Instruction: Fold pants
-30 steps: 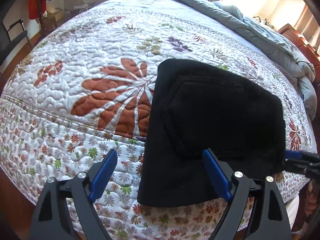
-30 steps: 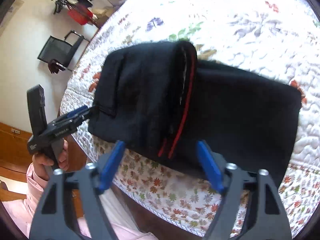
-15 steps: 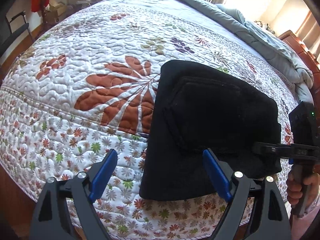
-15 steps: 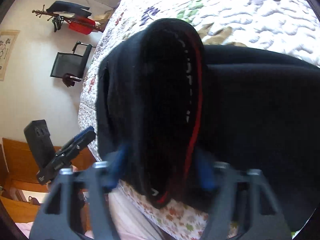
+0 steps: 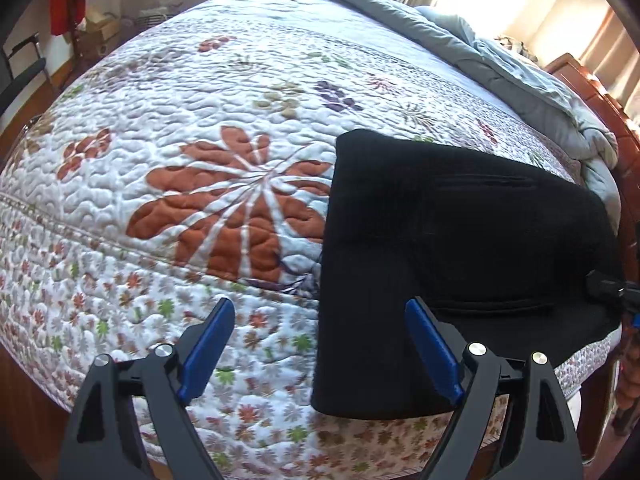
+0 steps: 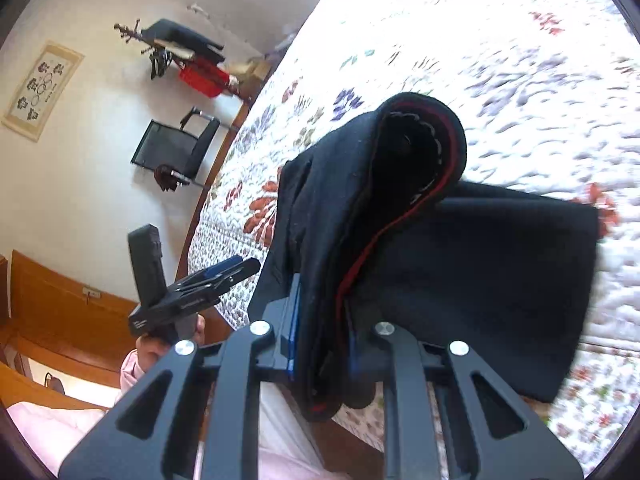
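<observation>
Left wrist view: folded black fabric pants (image 5: 460,248) lie flat on the white quilted bedspread with rust-red and green leaf print (image 5: 224,128), near the bed's front edge, toward the right of the picture.
Left gripper (image 5: 316,352): its blue-padded fingers (image 5: 206,342) stand wide apart with nothing between them; one finger is over the bedspread, the other over the near edge of the pants, apparently not touching.
Right wrist view: right gripper (image 6: 322,336) is closing its fingers on a bunched fold of the pants; the cloth fills the gap and the blue pads (image 6: 294,328) press on it.
Lifted part: the gripped layer rises off the bed and curls open at the top, showing a red-trimmed inner edge (image 6: 448,136); this picture is motion-blurred, so finer detail is uncertain.
Rest of pants: the lower layer still lies flat on the bedspread, to the right of the lifted fold.
Person: a hand (image 6: 172,340) with a pink sleeve (image 6: 60,428) holds the left gripper, left of the pants and apart from them.
Background: grey-blue duvet (image 5: 480,52) bunched at the far side of the bed; black mesh chair (image 6: 172,148) by the wall.
</observation>
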